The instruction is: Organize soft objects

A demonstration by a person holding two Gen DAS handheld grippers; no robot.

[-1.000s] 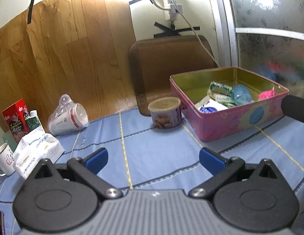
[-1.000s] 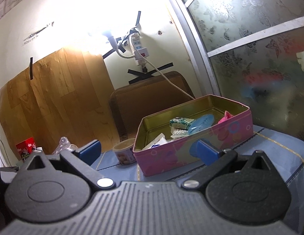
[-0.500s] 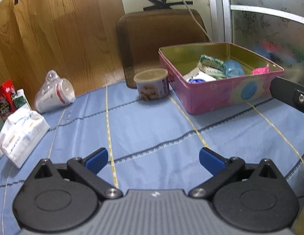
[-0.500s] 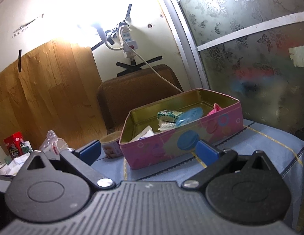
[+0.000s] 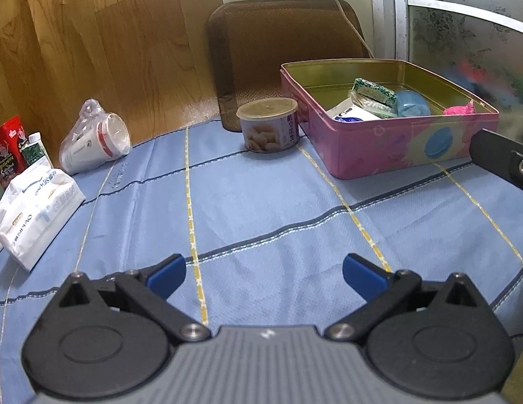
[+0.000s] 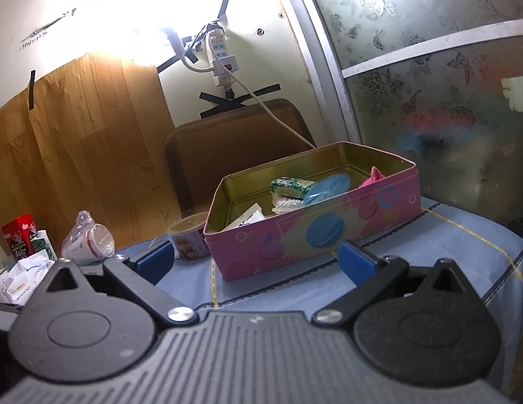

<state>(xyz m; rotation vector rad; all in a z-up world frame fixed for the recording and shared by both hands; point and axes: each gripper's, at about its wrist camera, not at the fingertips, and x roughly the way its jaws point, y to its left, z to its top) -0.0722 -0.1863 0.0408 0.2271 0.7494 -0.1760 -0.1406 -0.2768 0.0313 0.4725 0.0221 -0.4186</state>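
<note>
A pink tin box (image 5: 396, 149) stands at the far right of the blue tablecloth (image 5: 261, 208); it also shows in the right wrist view (image 6: 295, 235). Inside lie a green packet (image 5: 374, 90), a blue round pouch (image 5: 411, 102), a white pack (image 5: 349, 114) and a pink soft thing (image 5: 458, 109). A white tissue pack (image 5: 35, 215) lies at the left. My left gripper (image 5: 264, 274) is open and empty above the cloth. My right gripper (image 6: 254, 261) is open and empty, just in front of the box; part of it shows in the left wrist view (image 5: 500, 161).
A small nut can (image 5: 268, 129) stands left of the box. Plastic-wrapped paper cups (image 5: 93, 143) lie on their side at the back left. A red carton (image 5: 7, 149) and a small green carton (image 5: 35, 149) stand at the far left. A brown cushion (image 5: 288, 54) leans on the wall.
The left gripper has tilted down and drawn back, so more cloth shows. The right gripper has shifted a little, so the box sits further left in its view. Both stay open.
</note>
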